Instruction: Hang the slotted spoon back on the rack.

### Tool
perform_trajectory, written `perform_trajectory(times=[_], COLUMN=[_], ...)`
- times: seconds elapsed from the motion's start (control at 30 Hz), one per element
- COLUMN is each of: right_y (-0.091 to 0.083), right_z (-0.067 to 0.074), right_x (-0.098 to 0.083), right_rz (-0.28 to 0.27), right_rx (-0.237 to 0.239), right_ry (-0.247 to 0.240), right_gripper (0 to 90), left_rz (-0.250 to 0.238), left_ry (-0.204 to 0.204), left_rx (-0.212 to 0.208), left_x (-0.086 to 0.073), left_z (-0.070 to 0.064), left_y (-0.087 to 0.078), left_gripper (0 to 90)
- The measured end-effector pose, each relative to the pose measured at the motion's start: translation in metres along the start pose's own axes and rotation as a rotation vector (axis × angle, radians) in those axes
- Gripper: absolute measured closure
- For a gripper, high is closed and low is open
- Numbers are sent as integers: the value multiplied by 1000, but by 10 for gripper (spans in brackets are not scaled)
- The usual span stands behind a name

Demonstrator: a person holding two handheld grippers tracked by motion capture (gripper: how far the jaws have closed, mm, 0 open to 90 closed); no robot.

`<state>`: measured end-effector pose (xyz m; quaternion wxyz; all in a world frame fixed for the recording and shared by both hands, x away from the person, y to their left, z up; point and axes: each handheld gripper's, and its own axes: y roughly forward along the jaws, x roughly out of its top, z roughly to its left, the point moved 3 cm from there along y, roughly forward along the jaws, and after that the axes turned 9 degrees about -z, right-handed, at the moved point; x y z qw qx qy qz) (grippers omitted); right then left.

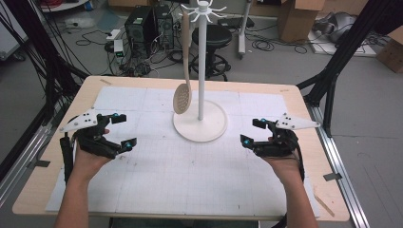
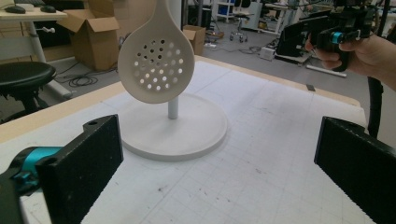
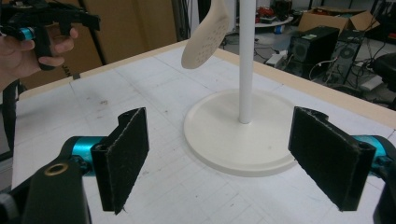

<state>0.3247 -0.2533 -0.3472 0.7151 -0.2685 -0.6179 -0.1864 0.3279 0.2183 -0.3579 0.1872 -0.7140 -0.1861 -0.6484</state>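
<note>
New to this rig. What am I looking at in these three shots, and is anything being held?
No robot arm here: a person holds a hand-operated two-jaw gripper in each hand. The high view looks down on the table from above the person's side, with the left gripper at its left and the right gripper at its right. The other two pictures come from cameras riding on each gripper, looking out between its own black jaws. On the white gridded mat stands a white stand with hooks on top; a slotted spoon hangs from one hook, bowl down, above the round base. Both grippers are open and hold nothing, one on each side of the stand.
</note>
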Motion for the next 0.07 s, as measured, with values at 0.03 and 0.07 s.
perform_trajectory(times=[0.03,0.07], right_y=[0,0], right_z=[0,0], right_x=[0,0], right_rz=[0,3], right_rx=[0,2], right_ry=[0,2], right_gripper=[194,194], left_rz=[1,1], left_ry=[2,1], left_rx=[0,2], left_x=[0,0], left_z=[0,0], left_y=[0,0], left_gripper=[16,16])
